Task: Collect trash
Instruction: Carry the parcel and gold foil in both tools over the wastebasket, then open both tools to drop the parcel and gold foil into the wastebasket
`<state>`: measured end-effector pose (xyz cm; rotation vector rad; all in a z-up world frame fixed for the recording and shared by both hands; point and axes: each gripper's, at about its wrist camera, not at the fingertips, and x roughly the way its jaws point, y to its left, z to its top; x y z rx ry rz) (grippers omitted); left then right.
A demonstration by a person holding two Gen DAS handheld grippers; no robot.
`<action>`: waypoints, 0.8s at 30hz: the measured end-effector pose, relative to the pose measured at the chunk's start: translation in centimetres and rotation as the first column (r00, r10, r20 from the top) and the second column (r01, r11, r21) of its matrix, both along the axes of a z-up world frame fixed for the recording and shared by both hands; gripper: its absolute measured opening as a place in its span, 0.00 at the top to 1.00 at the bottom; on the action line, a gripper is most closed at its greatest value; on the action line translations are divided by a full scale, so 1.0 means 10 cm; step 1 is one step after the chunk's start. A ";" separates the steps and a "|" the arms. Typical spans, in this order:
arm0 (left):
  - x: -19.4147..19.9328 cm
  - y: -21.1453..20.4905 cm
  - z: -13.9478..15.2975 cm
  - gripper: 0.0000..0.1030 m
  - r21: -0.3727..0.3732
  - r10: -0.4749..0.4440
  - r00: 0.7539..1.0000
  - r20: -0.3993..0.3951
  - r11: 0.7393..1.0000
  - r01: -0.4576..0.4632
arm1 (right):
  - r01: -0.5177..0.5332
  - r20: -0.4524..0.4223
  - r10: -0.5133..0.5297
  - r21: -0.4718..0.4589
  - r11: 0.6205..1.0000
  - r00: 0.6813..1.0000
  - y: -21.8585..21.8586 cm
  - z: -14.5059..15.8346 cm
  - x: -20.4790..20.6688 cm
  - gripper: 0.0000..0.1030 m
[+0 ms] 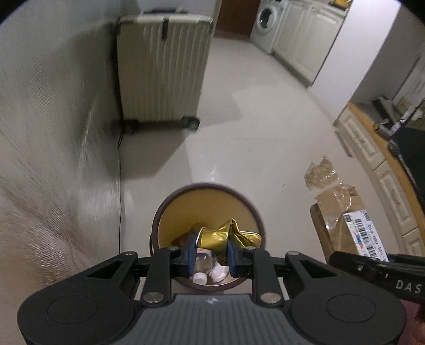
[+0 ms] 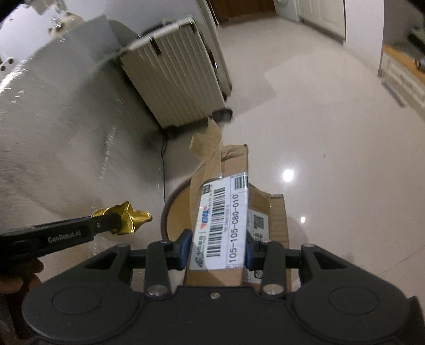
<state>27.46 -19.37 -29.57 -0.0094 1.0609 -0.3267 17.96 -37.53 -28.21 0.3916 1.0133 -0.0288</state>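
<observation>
My left gripper (image 1: 211, 250) is shut on a crumpled gold foil wrapper (image 1: 213, 237) and holds it right over the round brown trash bin (image 1: 170, 204), whose inside is yellow. White bottles (image 1: 204, 276) and other scraps lie in the bin. My right gripper (image 2: 217, 249) is shut on a flattened cardboard box (image 2: 276, 220) with a white barcode label (image 2: 223, 220) and loose brown tape (image 2: 207, 143). The box hangs just right of the bin (image 2: 170, 204). In the right wrist view the left gripper (image 2: 120, 221) shows at left with the gold wrapper (image 2: 132, 217). The box (image 1: 342, 228) shows at right in the left wrist view.
A pale ribbed suitcase (image 1: 162, 71) stands against the grey wall (image 1: 53, 132) beyond the bin, with a thin black cable (image 1: 120, 185) running down the wall. Glossy tiled floor (image 1: 252, 138) stretches ahead. White cabinets (image 1: 372, 148) with a wooden top line the right side; a washing machine (image 1: 268, 18) stands far back.
</observation>
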 end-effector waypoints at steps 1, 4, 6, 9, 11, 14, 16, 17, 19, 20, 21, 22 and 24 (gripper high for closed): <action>0.06 0.00 -0.12 0.76 0.004 0.006 1.000 -0.013 1.000 -0.006 | 0.004 -0.016 -0.004 0.015 1.000 1.000 0.00 -0.12 0.07 0.62; 0.19 0.00 -0.43 0.76 0.003 0.025 0.998 -0.052 1.000 -0.025 | 0.015 -0.054 -0.012 0.054 0.998 0.998 0.01 -0.43 0.22 0.62; 0.24 -0.01 -0.67 0.76 0.004 0.034 0.996 -0.087 0.999 -0.033 | 0.025 -0.083 -0.018 0.085 0.996 0.996 0.02 -0.65 0.32 0.62; 0.36 0.02 -0.97 0.76 0.007 0.046 0.991 -0.126 0.999 -0.045 | 0.043 -0.123 -0.027 0.127 0.991 0.992 0.05 -0.93 0.45 0.62; 0.48 0.07 -1.08 0.76 0.004 0.070 0.990 -0.126 0.998 -0.070 | 0.052 -0.145 -0.030 0.145 0.988 0.989 0.06 -1.09 0.54 0.62; 0.68 0.12 -1.17 0.76 -0.011 0.100 0.990 -0.101 0.995 -0.101 | 0.054 -0.148 -0.029 0.166 0.985 0.989 0.06 -1.21 0.72 0.62; 0.79 0.14 -1.23 0.76 -0.024 0.110 0.989 -0.095 0.993 -0.113 | 0.060 -0.145 -0.035 0.177 0.982 0.989 0.03 -1.29 0.83 0.62; 0.84 0.14 -1.28 0.74 -0.031 0.110 0.989 -0.100 0.993 -0.113 | 0.065 -0.144 -0.038 0.183 0.981 0.989 0.03 -1.33 0.90 0.62; 0.92 0.16 -1.39 0.59 -0.035 0.121 0.985 -0.121 0.991 -0.126 | 0.075 -0.135 -0.049 0.192 0.978 0.990 0.04 -1.44 1.01 0.61; 0.93 0.17 -1.43 0.49 -0.028 0.134 0.983 -0.127 0.990 -0.138 | 0.077 -0.127 -0.053 0.194 0.978 0.990 0.02 -1.49 1.06 0.59; 0.91 0.18 -1.47 0.47 -0.019 0.140 0.981 -0.133 0.989 -0.143 | 0.078 -0.120 -0.056 0.193 0.978 0.991 0.02 -1.56 1.11 0.55; 0.92 0.20 -1.52 0.47 -0.008 0.140 0.980 -0.142 0.990 -0.143 | 0.079 -0.128 -0.057 0.178 0.981 0.990 0.00 -1.62 1.15 0.52; 0.92 0.22 -1.61 0.47 0.012 0.140 0.977 -0.161 0.990 -0.140 | 0.076 -0.161 -0.055 0.123 0.990 0.985 0.01 -1.72 1.20 0.48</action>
